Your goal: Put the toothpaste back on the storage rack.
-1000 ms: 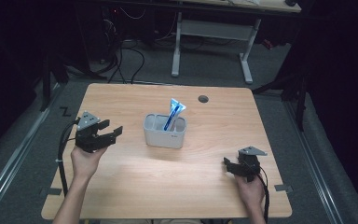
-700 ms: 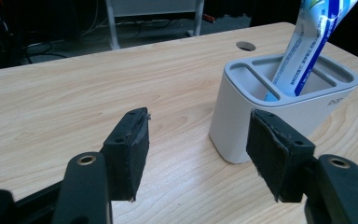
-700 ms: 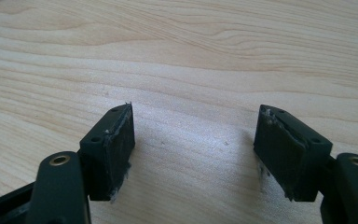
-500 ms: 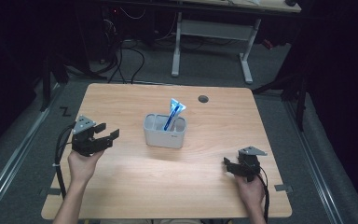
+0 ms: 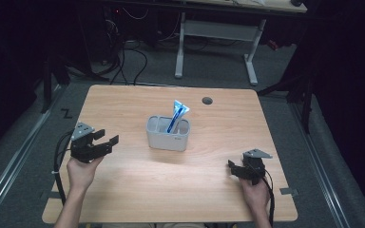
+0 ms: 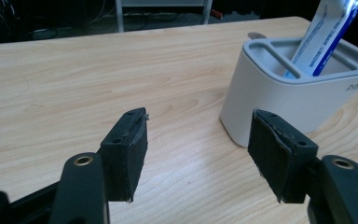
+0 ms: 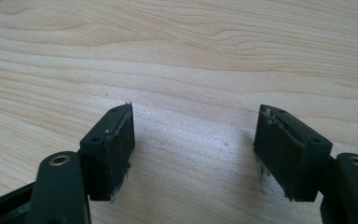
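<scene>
From the high view, a wooden table (image 5: 138, 190) carries a white holder (image 5: 168, 133) near its middle, with a blue-and-white tube (image 5: 177, 114) standing tilted in its right-hand compartment. A small dark round hole (image 5: 207, 100) sits in the table farther back. The left hand-held gripper (image 5: 105, 140) is held by a hand (image 5: 81, 169) at the table's left side, jaws apart and pointing toward the holder, well apart from it. The right hand-held gripper (image 5: 233, 167) is held near the table's front right, pointing left; how its jaws stand is hard to tell here.

In the left gripper view, the left hand-held gripper (image 6: 198, 140) is released, its two black pads spread wide over bare wood. The holder (image 6: 298, 88) stands ahead to the right, the tube (image 6: 324, 37) leaning out of it.

In the right gripper view, the right hand-held gripper (image 7: 193, 140) is likewise spread, with nothing between its pads but table (image 7: 191, 56).
</scene>
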